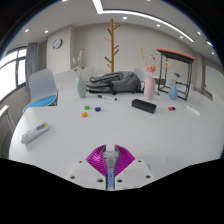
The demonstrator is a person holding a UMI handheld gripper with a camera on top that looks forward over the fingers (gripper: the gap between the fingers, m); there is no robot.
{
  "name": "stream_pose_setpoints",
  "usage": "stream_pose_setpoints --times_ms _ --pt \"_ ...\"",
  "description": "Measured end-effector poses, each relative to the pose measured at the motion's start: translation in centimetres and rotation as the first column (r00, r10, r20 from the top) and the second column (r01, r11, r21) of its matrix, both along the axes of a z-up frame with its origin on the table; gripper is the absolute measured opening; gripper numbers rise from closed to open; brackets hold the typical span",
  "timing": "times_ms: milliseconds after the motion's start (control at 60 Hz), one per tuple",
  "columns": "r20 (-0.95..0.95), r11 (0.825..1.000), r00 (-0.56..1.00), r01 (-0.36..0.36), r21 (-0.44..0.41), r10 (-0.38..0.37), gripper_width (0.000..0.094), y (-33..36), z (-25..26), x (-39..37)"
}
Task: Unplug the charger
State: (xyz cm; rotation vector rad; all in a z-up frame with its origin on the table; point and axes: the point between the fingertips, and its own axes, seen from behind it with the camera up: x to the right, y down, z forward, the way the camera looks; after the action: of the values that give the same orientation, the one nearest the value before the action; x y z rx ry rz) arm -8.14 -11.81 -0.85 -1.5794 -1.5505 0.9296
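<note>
On white table (100,135), grey charger (36,131) lies flat; gripper (110,165) closed.

the gripper (111,166) points forward and level, its two fingers (99,160) rising side by side into a low wedge. their magenta pads (121,160) (ribbed on the inner faces) lean toward each other and meet along a thin centre line, so the jaws are closed with nothing held between them. no hand or arm of the person shows behind the gripper in this view
</note>
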Motion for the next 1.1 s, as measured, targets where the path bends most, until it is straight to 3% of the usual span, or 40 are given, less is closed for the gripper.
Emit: stream_pose_setpoints --times_ms 100,167,217,300,400,650,867,967,1067,1100 --pt "-0.036 0.997 0.999 -0.004 -0.079 0.001 0.0065 0.4 2.5 -0.1" --pt "-0.208 1.0 0.978 0.011 -0.003 -0.011 0.0065 2.1 9.9 -0.9" --pt "-0.251 1.0 0.968 -0.017 -0.017 0.013 0.0064 2.0 14.0 -1.7" --pt "-0.228 0.998 0.973 -0.038 -0.047 0.027 0.0064 3.4 18.1 -2.4" --pt "-0.207 1.0 0.978 0.02 -0.002 -0.02 0.0064 9.3 19.6 -1.6" --pt "-0.027 0.985 0.99 0.141 0.102 -0.139 0.0065 23.1 11.7 2.5" --pt "0.123 0.984 0.985 0.104 0.143 -0.121 0.0107 26.5 1.7 3.9" --pt "0.179 0.991 0.979 0.077 0.109 -0.096 0.0262 25.7 -0.8 4.2" --pt "0.175 0.987 0.976 0.109 0.122 -0.129 0.0634 26.3 -0.1 4.7" --pt "0.169 0.987 0.977 0.109 0.121 -0.129 0.0683 26.1 0.4 5.2"
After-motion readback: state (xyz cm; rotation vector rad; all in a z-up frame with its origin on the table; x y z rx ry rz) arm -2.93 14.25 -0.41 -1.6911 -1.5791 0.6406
